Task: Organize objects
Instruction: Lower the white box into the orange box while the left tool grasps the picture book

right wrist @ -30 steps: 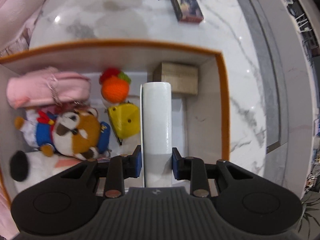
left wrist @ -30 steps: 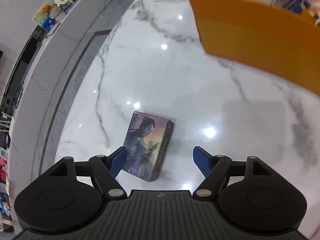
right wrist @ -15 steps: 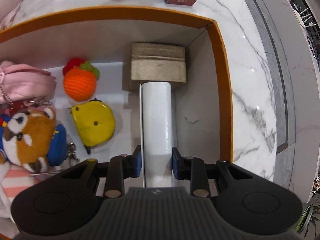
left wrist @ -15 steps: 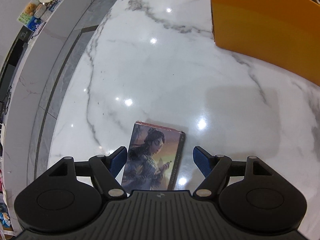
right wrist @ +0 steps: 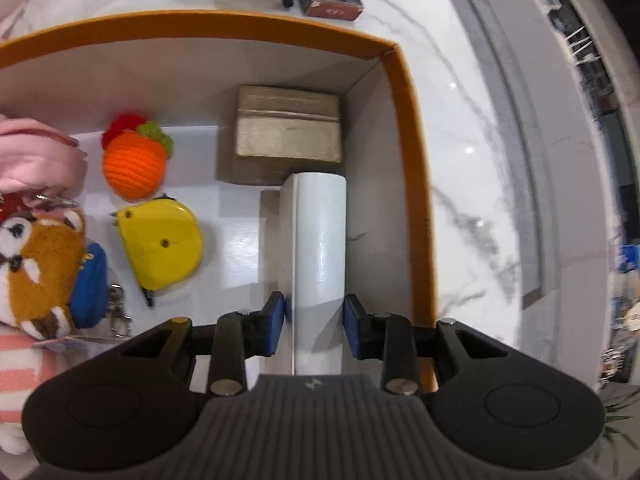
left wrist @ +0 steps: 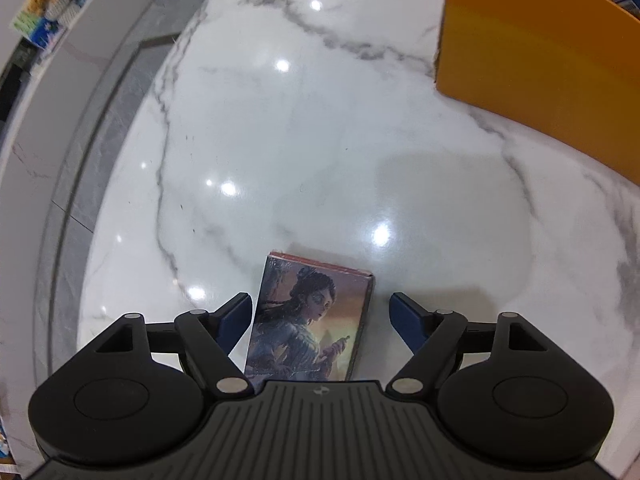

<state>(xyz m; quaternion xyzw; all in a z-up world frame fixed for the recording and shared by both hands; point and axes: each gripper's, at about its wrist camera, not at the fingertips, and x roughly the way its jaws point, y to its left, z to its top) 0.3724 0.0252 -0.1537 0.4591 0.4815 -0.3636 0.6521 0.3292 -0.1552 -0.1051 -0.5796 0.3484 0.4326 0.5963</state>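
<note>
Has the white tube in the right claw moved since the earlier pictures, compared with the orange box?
Yes. The white tube has gone down into the orange box, its tip now beside the tan block.

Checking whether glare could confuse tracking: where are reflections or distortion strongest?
Left wrist view: bright ceiling-light spots glare on the marble table, with fisheye bending at the edges. Right wrist view: little glare, only a soft sheen on the white tube; plush toys slightly blurred.
</note>
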